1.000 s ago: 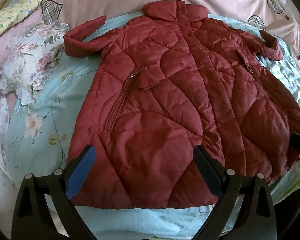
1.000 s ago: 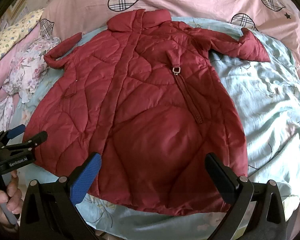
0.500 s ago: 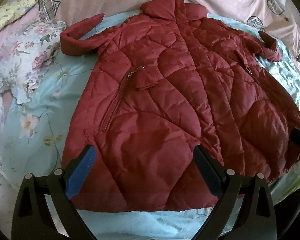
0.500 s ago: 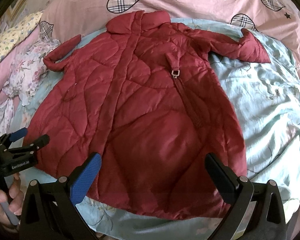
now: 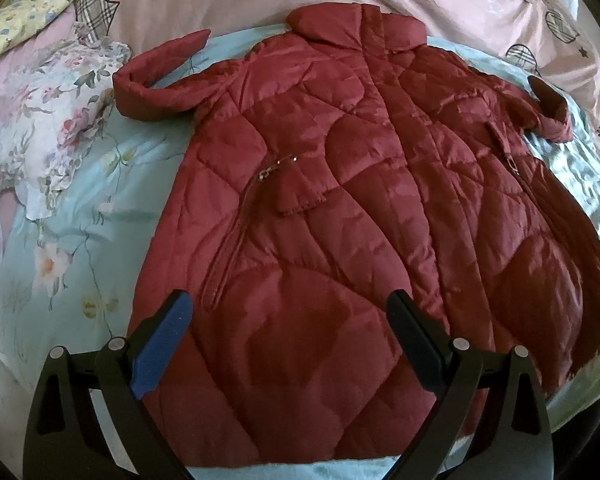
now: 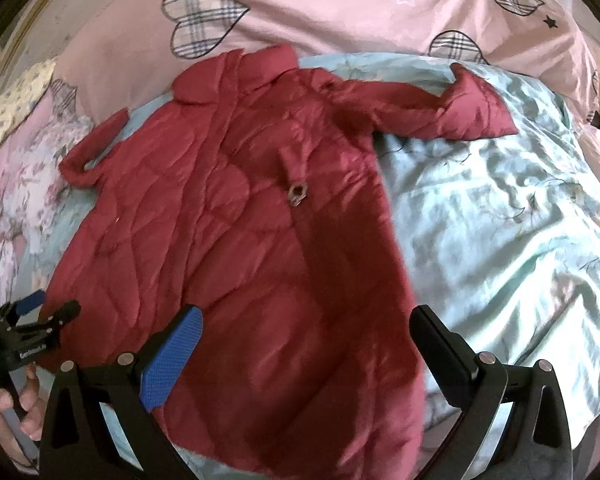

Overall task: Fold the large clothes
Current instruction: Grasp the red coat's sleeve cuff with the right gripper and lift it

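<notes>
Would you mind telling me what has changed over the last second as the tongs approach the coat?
The right tongs have swung toward the coat's right edge, so the red quilted coat sits further left in their view, slightly blurred. The left tongs have eased a little forward over the hem. Nothing was gripped or released. The coat lies spread flat on the light blue sheet, both tongs open.

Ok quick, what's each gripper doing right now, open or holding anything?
Left gripper: open, holding nothing, over the hem of the red quilted coat.
Right gripper: open, holding nothing, over the same coat's hem.
</notes>
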`<state>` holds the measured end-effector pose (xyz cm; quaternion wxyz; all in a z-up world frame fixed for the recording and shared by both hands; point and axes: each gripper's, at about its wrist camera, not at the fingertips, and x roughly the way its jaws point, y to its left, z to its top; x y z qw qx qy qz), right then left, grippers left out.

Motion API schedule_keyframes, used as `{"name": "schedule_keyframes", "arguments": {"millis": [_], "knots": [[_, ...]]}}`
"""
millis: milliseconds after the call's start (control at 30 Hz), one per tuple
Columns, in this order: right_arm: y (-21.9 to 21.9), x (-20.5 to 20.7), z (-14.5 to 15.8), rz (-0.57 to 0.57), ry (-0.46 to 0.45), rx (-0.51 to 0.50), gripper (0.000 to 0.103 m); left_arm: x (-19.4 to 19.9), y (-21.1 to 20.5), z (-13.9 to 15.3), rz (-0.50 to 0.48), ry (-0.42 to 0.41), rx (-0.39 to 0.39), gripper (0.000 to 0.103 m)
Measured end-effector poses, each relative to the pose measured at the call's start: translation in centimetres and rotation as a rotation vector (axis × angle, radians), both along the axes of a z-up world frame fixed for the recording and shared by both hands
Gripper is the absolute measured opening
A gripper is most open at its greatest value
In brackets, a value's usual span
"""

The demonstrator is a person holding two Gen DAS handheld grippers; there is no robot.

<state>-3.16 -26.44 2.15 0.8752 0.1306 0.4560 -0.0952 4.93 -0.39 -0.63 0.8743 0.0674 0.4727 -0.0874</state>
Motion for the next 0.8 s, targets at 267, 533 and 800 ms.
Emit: {"name": "schedule_keyframes", "arguments": {"millis": [267,533,800], "knots": [[-5.9,2.3,0.8,-0.092,-0.030,0.016,0.103,2.7,-0.4,0.4,0.006,-0.027,0.014,0.098],[-13.2,6.5,2.6,-0.193,-0.068,0.009,0.103,5.3,-1.3,0.5,0.004,-0.013,0.006,0.098],[-21.4,13.6,3.1,-0.317,-0.085,-0.041,0.102,7.4,-1.4,-0.2,0.015,0.028,-0.042,0.098]]}}
